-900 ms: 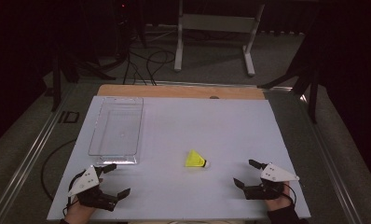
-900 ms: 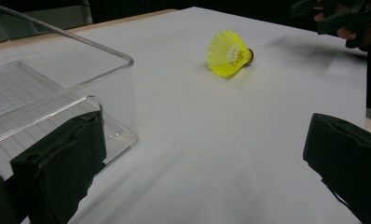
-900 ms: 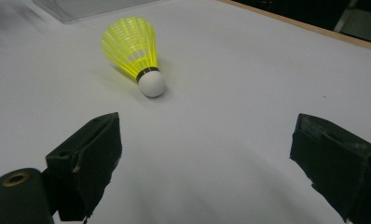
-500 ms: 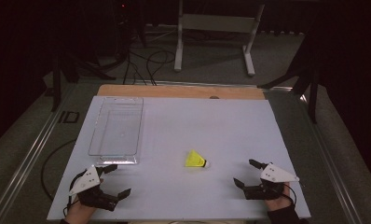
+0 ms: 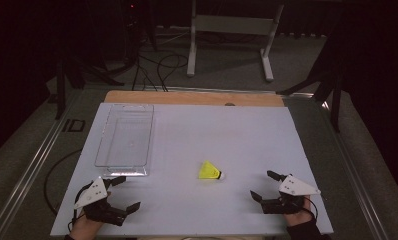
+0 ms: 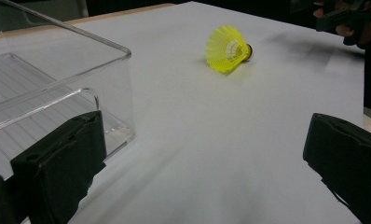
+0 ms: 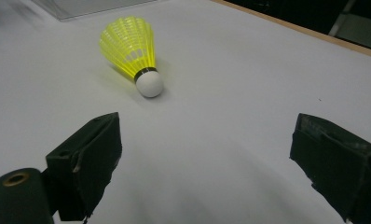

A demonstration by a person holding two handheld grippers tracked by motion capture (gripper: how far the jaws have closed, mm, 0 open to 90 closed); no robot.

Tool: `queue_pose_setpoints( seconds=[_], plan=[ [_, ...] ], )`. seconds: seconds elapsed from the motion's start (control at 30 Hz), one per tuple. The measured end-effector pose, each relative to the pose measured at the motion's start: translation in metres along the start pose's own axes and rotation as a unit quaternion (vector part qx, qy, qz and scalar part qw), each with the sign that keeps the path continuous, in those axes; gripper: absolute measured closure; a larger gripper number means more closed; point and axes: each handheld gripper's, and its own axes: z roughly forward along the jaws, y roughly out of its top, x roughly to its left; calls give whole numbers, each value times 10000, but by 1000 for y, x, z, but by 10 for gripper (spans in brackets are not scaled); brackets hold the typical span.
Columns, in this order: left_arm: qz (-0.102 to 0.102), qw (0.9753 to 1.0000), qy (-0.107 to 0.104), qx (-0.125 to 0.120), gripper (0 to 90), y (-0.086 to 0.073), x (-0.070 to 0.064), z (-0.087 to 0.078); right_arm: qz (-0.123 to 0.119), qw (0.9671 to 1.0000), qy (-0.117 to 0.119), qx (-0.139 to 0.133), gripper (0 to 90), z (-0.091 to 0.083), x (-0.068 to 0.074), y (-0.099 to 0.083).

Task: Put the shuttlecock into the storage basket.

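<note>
a yellow plastic shuttlecock with a white rounded tip lies on its side on the white table, between the left gripper and right gripper, both jaws spread wide; a clear plastic tray cut off in the left gripper view

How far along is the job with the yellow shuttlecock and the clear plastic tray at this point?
Nothing looks done. The yellow plastic shuttlecock lies on its side on the white table, apart from the clear plastic tray, which holds nothing. Nothing is in hand: the left gripper and right gripper rest open near the front edge. Probably left: grasp the shuttlecock, likely with the nearer right gripper, and place it in the tray.
</note>
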Motion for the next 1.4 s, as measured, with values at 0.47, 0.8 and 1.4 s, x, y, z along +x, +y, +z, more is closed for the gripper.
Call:
queue_pose_setpoints(
  seconds=[0.47, 0.8, 1.4],
  plan=[
    [-33, 10000, -41, 63, 0, 2, 0, 0, -10, 10000, -6, -20, 89, 0, 1, 1],
    [92, 9996, -200, 199, 0, 21, 0, -3, -16, 10000, 11, 32, 89, 1, 1, 1],
    [404, 9940, -497, 889, 0, 51, 0, 3, -33, 10000, 30, 7, 89, 2, 2, 2]
  ],
)
